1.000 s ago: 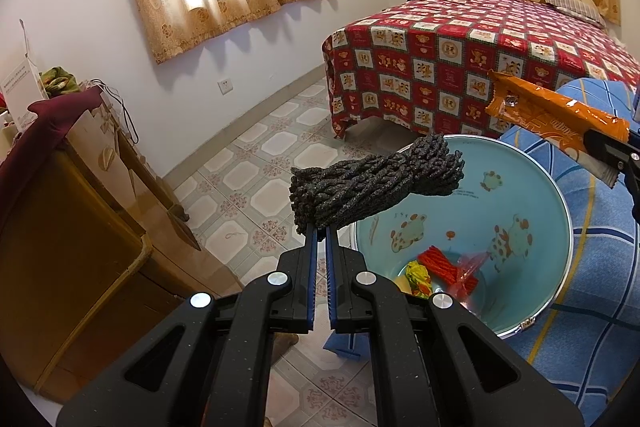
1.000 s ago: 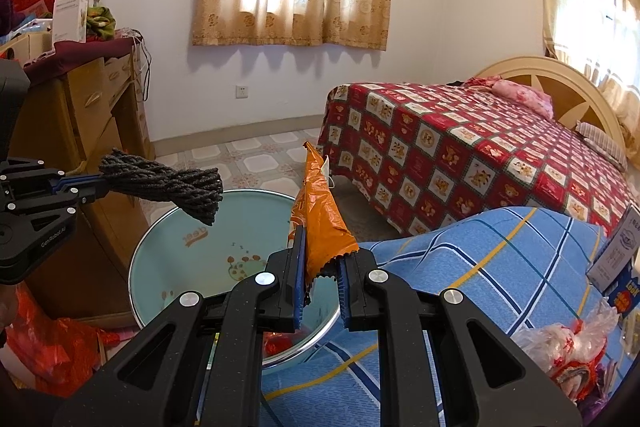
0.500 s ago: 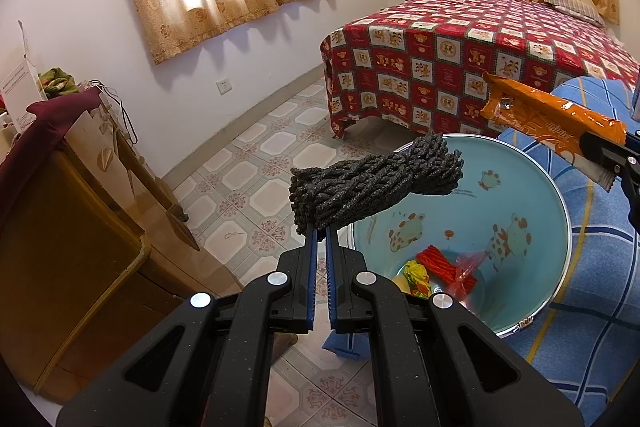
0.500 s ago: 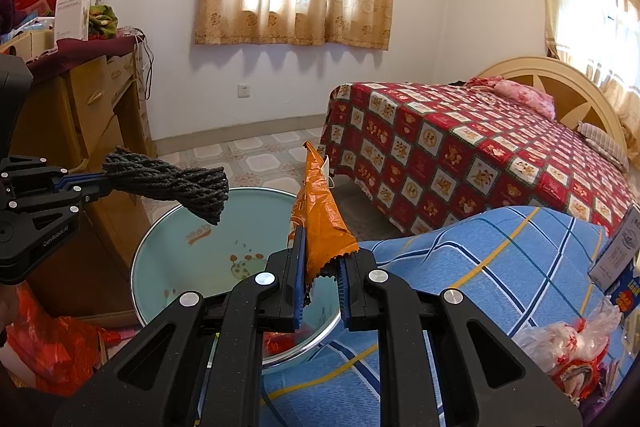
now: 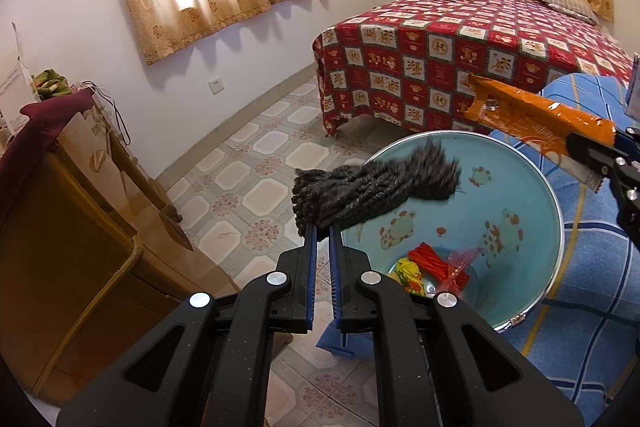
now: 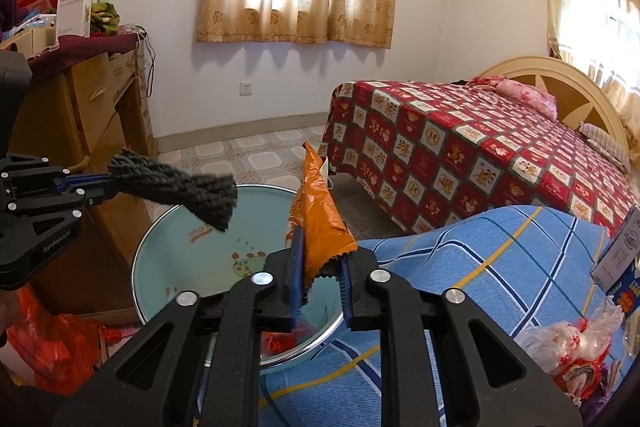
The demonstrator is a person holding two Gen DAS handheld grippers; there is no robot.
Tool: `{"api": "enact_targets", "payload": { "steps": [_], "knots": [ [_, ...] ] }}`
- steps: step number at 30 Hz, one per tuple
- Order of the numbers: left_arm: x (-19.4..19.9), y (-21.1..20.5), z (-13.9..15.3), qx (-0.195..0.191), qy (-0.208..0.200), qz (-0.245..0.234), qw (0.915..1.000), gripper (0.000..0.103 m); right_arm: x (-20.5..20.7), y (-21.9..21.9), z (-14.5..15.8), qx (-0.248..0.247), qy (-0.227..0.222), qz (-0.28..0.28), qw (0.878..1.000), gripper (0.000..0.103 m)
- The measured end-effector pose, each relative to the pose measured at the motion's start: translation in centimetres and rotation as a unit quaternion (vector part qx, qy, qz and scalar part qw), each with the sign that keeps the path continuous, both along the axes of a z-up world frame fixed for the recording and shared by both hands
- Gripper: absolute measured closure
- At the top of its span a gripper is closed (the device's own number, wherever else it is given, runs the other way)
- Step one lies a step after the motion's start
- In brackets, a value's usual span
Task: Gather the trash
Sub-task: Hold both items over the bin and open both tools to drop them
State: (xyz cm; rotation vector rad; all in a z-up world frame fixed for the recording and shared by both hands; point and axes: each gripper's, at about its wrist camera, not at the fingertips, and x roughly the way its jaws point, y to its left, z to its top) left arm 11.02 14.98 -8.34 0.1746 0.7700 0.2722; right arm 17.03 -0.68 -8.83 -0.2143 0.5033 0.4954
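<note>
A dark grey bundle of twisted rope (image 5: 372,193) hangs out over the near edge of the light blue basin (image 5: 516,183), its free end blurred, its other end sitting between the narrow-set fingers of the left gripper (image 5: 323,239); whether the pads truly pinch it I cannot tell. In the right wrist view the same rope (image 6: 176,187) sticks sideways from that gripper above the basin (image 6: 160,267). Beside it, an orange snack wrapper (image 6: 318,223) stands upright in the right gripper (image 6: 320,267), pressed against the left finger while the right finger stands a little off, so the jaws look partly apart. From the left camera the wrapper (image 5: 532,115) reaches over the basin's far rim. Down in the basin lie a red wrapper (image 5: 434,259) and a yellow crumpled piece (image 5: 408,269). The basin sits against a blue checked blanket (image 6: 480,267); a crumpled plastic bag (image 6: 568,343) rests on it. Beyond stand a bed with a red patterned cover (image 6: 460,143) and a wooden cabinet (image 5: 60,227).
</note>
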Motion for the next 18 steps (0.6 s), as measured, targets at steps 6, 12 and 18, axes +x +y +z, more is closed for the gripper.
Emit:
{"api": "enact_targets", "payload": {
  "steps": [6,12,18],
  "knots": [
    [-0.1,-0.8,-0.3,-0.003,0.006,-0.014,0.9999,0.06,-0.1,-0.4,-0.5,0.009,0.008,-0.008,1.0,0.057],
    [-0.4,-1.4,-0.5,-0.002,0.007,-0.016,0.9998,0.051,-0.3,-1.0,-0.8,0.013,0.007,-0.016,1.0,0.046],
    [-0.1,-0.8,-0.3,-0.004,0.005,-0.013,0.9999,0.048,-0.5,-1.5,-0.9,0.016,0.005,-0.021,1.0,0.041]
  ]
}}
